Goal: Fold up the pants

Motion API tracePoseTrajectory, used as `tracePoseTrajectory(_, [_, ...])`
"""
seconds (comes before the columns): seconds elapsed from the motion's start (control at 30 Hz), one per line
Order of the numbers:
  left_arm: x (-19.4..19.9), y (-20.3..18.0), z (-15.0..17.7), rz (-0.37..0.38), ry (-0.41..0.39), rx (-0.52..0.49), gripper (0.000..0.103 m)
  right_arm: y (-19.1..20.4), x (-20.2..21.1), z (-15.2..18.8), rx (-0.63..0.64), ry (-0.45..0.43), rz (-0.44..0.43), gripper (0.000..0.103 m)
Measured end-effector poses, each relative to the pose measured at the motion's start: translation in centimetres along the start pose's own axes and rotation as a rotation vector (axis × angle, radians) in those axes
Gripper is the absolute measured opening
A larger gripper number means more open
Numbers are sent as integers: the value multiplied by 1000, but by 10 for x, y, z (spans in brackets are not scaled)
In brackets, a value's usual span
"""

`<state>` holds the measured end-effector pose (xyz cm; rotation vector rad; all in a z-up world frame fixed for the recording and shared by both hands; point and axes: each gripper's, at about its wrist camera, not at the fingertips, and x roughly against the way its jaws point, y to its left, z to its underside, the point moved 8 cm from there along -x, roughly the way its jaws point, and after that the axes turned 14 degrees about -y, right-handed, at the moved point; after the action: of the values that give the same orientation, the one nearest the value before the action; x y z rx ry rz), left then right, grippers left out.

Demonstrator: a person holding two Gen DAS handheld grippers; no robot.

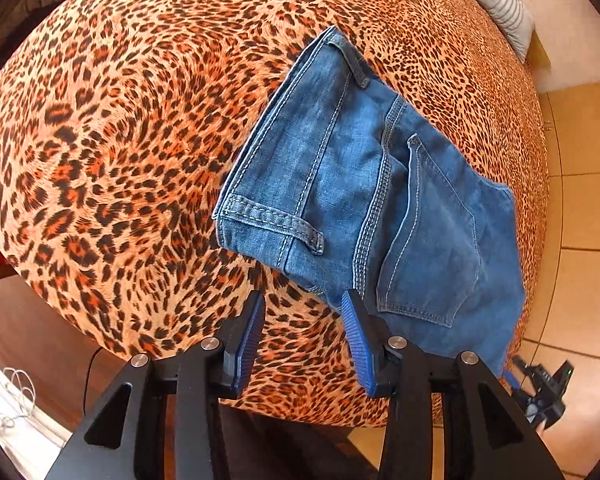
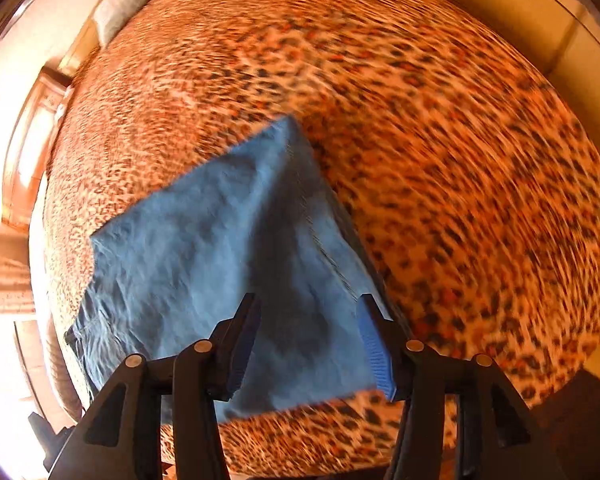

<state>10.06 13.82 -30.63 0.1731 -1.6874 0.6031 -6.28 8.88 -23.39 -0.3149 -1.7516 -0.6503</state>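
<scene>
Folded blue jeans (image 1: 384, 200) lie on a leopard-print bed (image 1: 140, 140), near its edge. Above them the left claw (image 1: 302, 340) and right claw (image 2: 306, 344) both hang spread apart, gripping nothing

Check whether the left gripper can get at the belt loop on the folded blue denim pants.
Probably yes: the left gripper has open, empty jaws, and nothing covers the belt loop on the folded blue denim pants.
</scene>
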Motion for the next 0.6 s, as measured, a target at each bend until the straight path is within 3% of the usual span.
tracePoseTrajectory(0.17, [-15,-5,-12,-14,-22,-34,39,-33,1,26,-144,46,13,52])
tracePoseTrajectory(0.23, [-32,-12,-16,-49,-25,-62,33,-34,-4,28,-185,33,-10,52])
tracePoseTrajectory(0.27, [-37,-13,-17,-69,-33,-81,18,-35,-6,28,-200,22,-12,50])
tracePoseTrajectory(0.3, [-39,-17,-20,-97,-42,-113,11,-35,-11,26,-216,13,-16,48])
tracePoseTrajectory(0.33, [-38,-24,-24,-95,-50,-139,9,-34,-12,24,-216,5,-16,25])
tracePoseTrajectory(0.37, [-28,-32,-25,-83,-69,-149,8,-31,-12,20,-206,2,-16,9])
tracePoseTrajectory(0.47, [-7,-54,-38,-57,-217,-247,9,-12,19,-1,-208,-113,-121,9])
tracePoseTrajectory(0.5, [-12,-57,-38,-85,-250,-312,9,-8,29,-6,-194,-156,-132,9])
tracePoseTrajectory(0.53, [-23,-54,-35,-125,-239,-353,9,-10,32,-7,-198,-175,-127,9])
tracePoseTrajectory(0.6, [-56,-40,-19,-173,-134,-364,9,-18,18,2,-214,-133,-101,10])
